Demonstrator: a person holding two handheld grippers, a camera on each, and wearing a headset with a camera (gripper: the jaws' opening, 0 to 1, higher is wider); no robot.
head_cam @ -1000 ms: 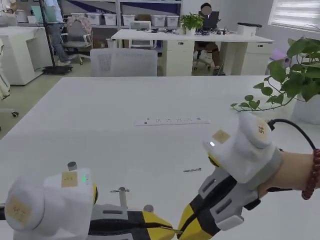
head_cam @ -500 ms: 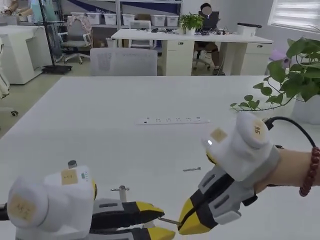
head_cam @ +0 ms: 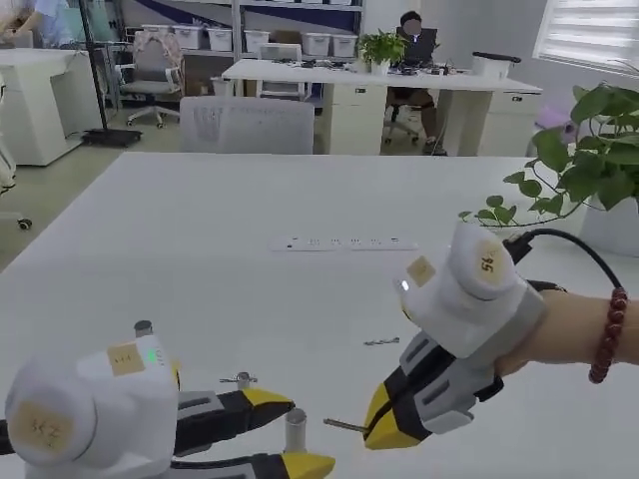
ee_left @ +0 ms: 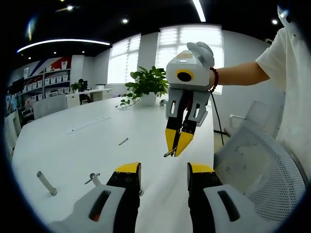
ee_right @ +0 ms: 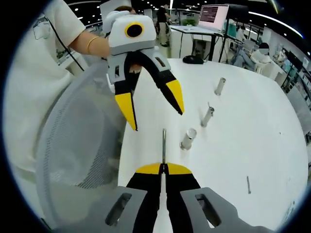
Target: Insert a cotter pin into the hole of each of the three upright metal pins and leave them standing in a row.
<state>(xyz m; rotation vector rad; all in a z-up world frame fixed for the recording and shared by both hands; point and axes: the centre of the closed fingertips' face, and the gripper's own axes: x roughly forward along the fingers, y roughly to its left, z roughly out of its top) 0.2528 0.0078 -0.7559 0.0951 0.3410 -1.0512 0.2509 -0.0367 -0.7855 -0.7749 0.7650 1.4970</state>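
Right tongs point(head_cam: 374, 431) were clamped on the cotter pin point(head_cam: 344, 426), left tongs point(ee_right: 155, 116) hung open, so I'd steady the near-edge upright pin point(head_cam: 296, 424) and feed the tip in dead level.

This is an open-plan office. Past the far edge of the large white counter point(head_cam: 300, 200) stands a grey mesh chair point(head_cam: 247, 125). Behind it are white desks point(head_cam: 379, 72) with a person point(head_cam: 414, 45) seated at one, a swivel chair point(head_cam: 152, 65), and shelving point(head_cam: 238, 25) loaded with storage bins point(head_cam: 318, 42). A potted plant point(head_cam: 589, 160) sits at the counter's right edge, below slatted window blinds point(head_cam: 589, 35). A power strip point(head_cam: 344, 242) lies on the counter, and strip lights point(ee_left: 198, 9) run along the ceiling.
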